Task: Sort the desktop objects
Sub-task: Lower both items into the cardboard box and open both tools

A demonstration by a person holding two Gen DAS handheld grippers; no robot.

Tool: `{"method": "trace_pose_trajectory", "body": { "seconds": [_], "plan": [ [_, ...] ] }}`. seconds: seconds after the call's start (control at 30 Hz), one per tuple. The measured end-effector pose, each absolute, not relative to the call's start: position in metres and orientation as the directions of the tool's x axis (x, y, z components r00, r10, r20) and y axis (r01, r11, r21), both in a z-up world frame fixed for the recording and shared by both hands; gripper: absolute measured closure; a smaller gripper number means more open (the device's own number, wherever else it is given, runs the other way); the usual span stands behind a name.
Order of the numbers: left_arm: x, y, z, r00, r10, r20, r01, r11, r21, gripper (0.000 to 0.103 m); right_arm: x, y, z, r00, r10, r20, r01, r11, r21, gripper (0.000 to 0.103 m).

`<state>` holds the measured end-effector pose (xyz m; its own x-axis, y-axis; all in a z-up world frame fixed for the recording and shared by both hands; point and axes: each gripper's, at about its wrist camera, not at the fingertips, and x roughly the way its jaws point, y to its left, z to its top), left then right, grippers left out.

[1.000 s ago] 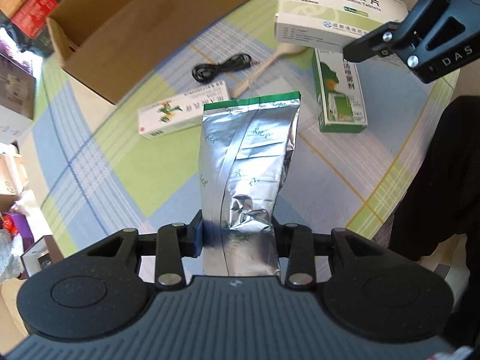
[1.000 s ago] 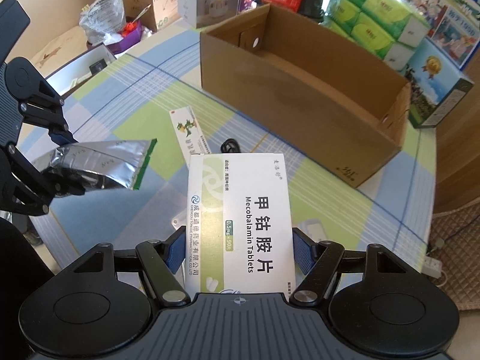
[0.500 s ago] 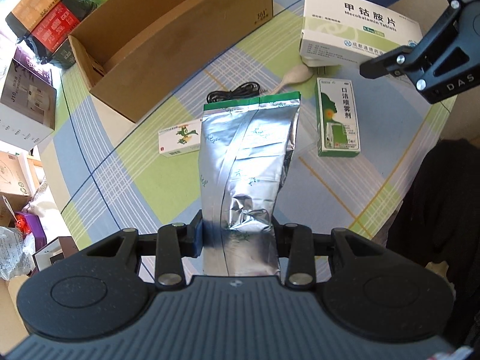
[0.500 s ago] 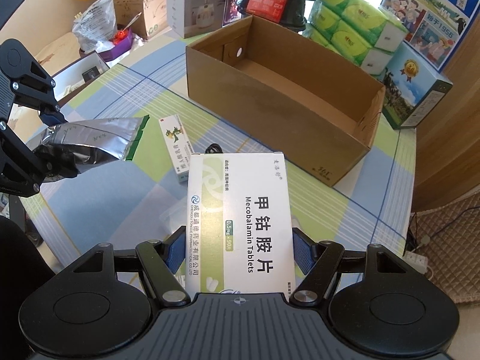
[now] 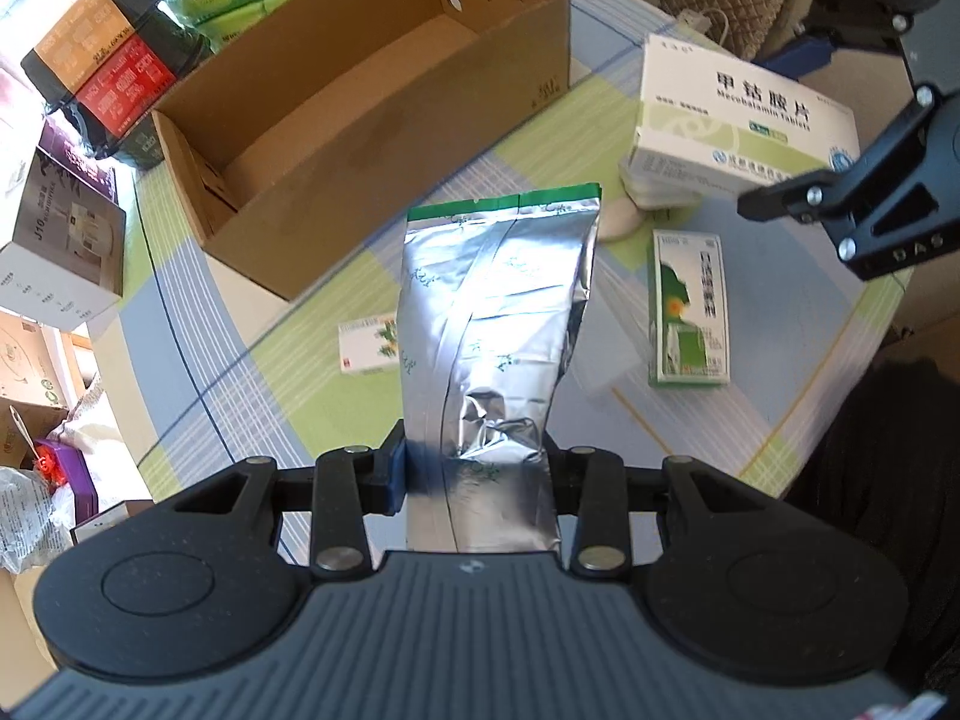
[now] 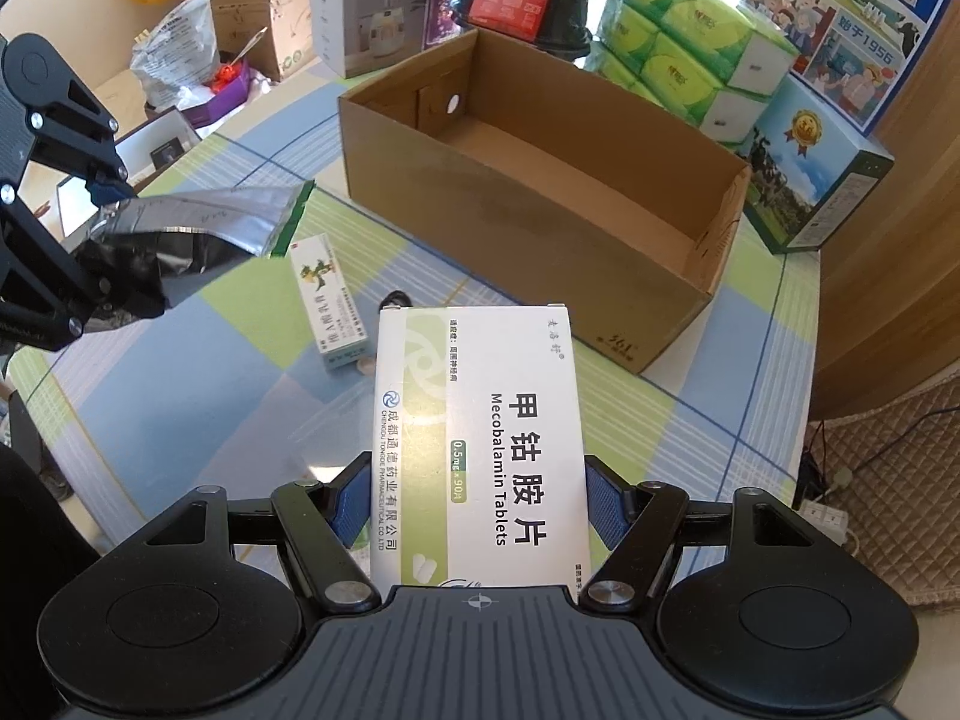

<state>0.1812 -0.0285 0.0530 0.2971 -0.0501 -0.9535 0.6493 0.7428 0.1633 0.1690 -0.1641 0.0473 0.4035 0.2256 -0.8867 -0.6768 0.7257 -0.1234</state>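
My left gripper (image 5: 477, 474) pinches a silver foil pouch with a green top edge (image 5: 498, 324), my right gripper (image 6: 477, 504) a white Mecobalamin tablet box (image 6: 480, 438) — both held above the checked tablecloth (image 6: 180, 384). Beyond lies the open brown cardboard box (image 6: 540, 210), its near wall well apart.

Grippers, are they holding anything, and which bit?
Left hand-held gripper pinches the silver foil pouch at its crumpled bottom end. Right hand-held gripper squeezes the Mecobalamin tablet box by its long sides.
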Motion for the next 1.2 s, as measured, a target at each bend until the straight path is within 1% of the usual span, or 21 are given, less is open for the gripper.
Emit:
{"method": "trace_pose_trajectory", "body": {
  "seconds": [0.33,0.53,0.73,0.87,1.0,1.2],
  "plan": [
    [0.241,-0.031,0.069,0.333,-0.084,-0.939,0.591,0.795,0.138,0.07,0.221,-0.171,0.059,0.425,0.215,-0.879,-0.64,0.758,-0.124,0.035],
    [0.293,-0.03,0.078,0.368,-0.078,-0.927,0.545,0.826,0.147,0.07,0.271,-0.168,0.077,0.467,0.201,-0.861,-0.607,0.781,-0.147,0.035],
    [0.347,-0.031,0.08,0.399,-0.062,-0.915,0.503,0.849,0.162,0.07,0.335,-0.159,0.083,0.483,0.213,-0.85,-0.558,0.822,-0.111,0.035],
    [0.382,-0.032,0.072,0.406,-0.061,-0.912,0.485,0.86,0.158,0.07,0.374,-0.152,0.078,0.503,0.207,-0.839,-0.52,0.848,-0.102,0.035],
    [0.412,-0.031,0.057,0.408,-0.033,-0.912,0.456,0.873,0.172,0.07,0.409,-0.147,0.07,0.521,0.19,-0.832,-0.484,0.869,-0.105,0.035],
    [0.443,-0.035,0.036,0.404,-0.039,-0.914,0.437,0.886,0.155,0.07,0.443,-0.145,0.051,0.511,0.188,-0.839,-0.449,0.89,-0.074,0.035]
  ]
}}
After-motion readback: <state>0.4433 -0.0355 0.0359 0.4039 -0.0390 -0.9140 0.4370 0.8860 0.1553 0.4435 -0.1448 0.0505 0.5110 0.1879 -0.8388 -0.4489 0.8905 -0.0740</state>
